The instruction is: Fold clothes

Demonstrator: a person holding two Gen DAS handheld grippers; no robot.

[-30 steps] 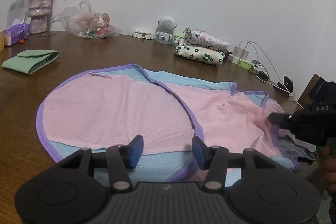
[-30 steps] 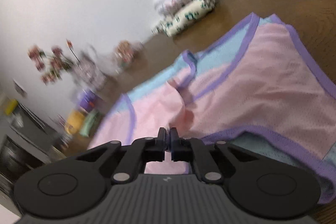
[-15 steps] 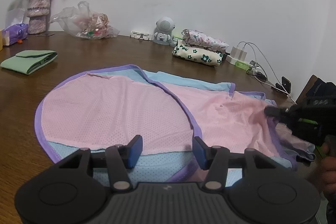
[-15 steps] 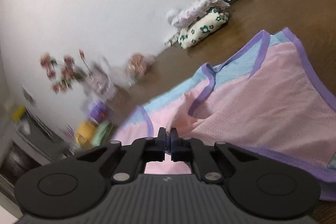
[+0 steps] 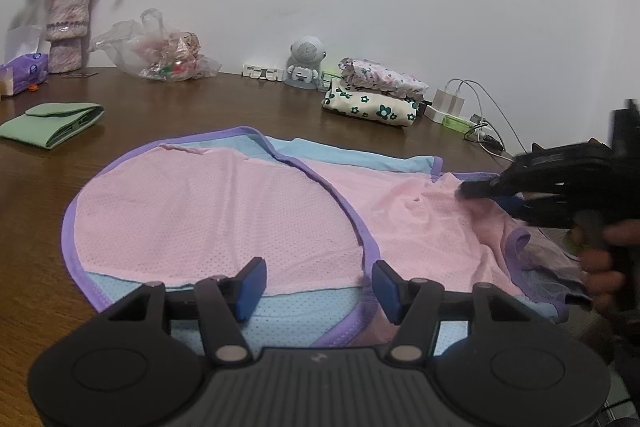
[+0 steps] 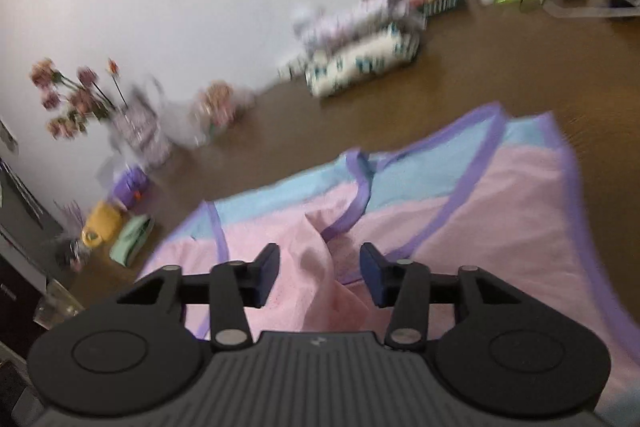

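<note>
Spreading flat on the brown wooden table [image 5: 240,107], the pink mesh garment with light-blue panels and purple trim [image 5: 208,219] lies under both grippers.

White letter blocks [image 5: 262,71] beyond the garment's far edge are too small to read. The left gripper [image 5: 316,285] tilts down over the garment's near edge, its jaws just opening further, apart, pinching no cloth. The right gripper [image 6: 320,267], in a hand [image 5: 604,267] at the garment's right end, angles down, fingers apart astride a raised pink fold.
</note>
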